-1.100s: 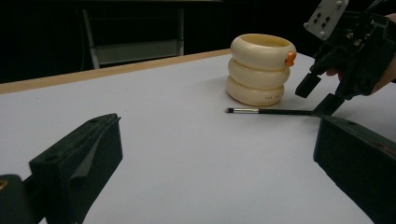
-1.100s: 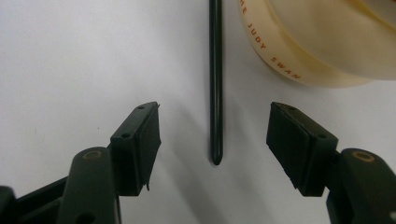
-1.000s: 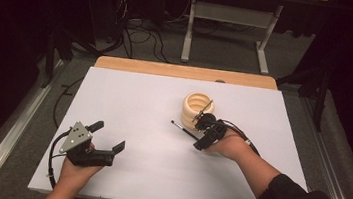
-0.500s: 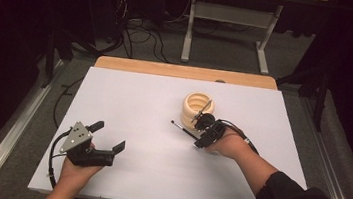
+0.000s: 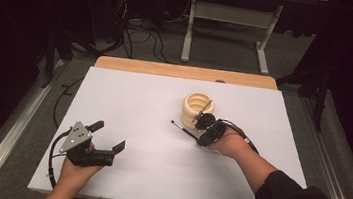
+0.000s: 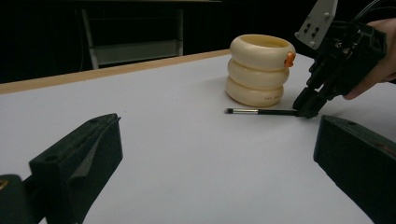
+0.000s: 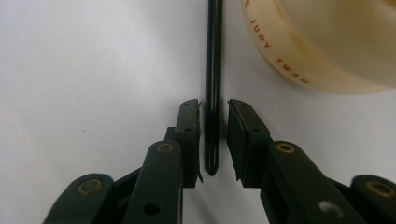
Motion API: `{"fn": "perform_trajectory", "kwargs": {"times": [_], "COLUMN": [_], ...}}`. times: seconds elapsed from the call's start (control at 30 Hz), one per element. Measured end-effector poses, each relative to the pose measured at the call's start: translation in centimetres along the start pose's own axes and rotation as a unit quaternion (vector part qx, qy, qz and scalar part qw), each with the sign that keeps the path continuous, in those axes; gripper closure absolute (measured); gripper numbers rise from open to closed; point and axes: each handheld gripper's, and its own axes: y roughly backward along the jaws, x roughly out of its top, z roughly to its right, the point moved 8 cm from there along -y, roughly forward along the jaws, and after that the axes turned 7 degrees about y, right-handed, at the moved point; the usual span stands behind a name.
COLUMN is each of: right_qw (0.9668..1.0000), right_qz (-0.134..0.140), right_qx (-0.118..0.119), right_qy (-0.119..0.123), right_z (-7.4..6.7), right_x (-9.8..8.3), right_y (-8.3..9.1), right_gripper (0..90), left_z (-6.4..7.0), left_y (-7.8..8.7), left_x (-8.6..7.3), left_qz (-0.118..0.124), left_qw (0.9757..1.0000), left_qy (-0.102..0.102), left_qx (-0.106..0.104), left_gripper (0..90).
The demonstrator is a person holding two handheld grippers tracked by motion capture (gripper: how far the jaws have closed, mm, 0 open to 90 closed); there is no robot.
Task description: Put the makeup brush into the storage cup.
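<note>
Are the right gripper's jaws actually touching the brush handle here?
Apart. In the right gripper view the brush handle lies between the right gripper jaws with a sliver of white table visible on each side.

White table [image 5: 129, 99], floor cables [image 5: 137, 32]

— Any lettering to read here?
— Orange-red print "JUDY SWAN" runs along the bottom ring of the cream ringed holder [image 7: 327, 42]. Small marks on its base elsewhere are too tiny to read.
</note>
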Motion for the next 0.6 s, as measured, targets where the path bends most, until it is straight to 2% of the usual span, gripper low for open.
{"fn": "perform_trajectory", "kwargs": {"times": [0.33,0.6], "right_qw": [0.9999,0.9994], "right_qz": [-0.01,-0.033], "right_qx": [0.001,0.009], "right_qy": [0.002,0.005], "right_z": [-0.04,0.1], "right_x": [0.09,0.34], "right_y": [-0.06,-0.18], "right_gripper": [81.5,81.6], "left_z": [0.04,0.09], "left_y": [0.01,-0.01], "left_x": [0.03,0.09], "left_qz": [0.001,0.002], "left_qw": [1.0,1.0], "left_qy": [-0.001,0.0], "left_qx": [0.0,-0.001], "left_gripper": [1.7,1.8]}}
